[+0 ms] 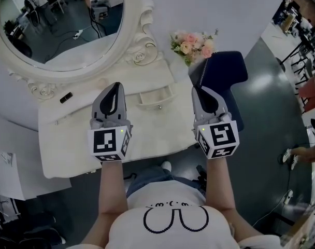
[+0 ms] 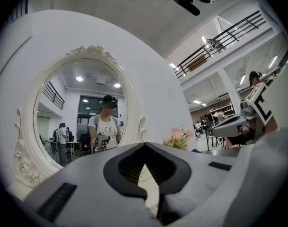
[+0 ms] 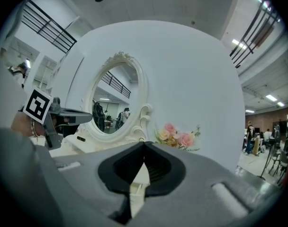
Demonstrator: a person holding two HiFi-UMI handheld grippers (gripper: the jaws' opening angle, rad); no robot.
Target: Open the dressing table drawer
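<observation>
The white dressing table [image 1: 69,149] stands below me with its oval mirror [image 1: 59,19] at the back. A small drawer [image 1: 156,97] with a knob [image 1: 158,107] sits under the mirror base, between my two grippers; it seems to stand out a little, with its inside showing. My left gripper [image 1: 115,87] hovers over the tabletop just left of the drawer, jaws shut and empty [image 2: 145,144]. My right gripper [image 1: 199,90] hangs just right of the drawer at the table's right end, also shut on nothing [image 3: 144,144]. Neither touches the drawer.
A bunch of pink flowers [image 1: 192,44] stands at the table's back right. A navy stool [image 1: 225,74] sits to the right of the table. A small black object [image 1: 66,97] lies on the tabletop at the left. Cables run across the floor at the right.
</observation>
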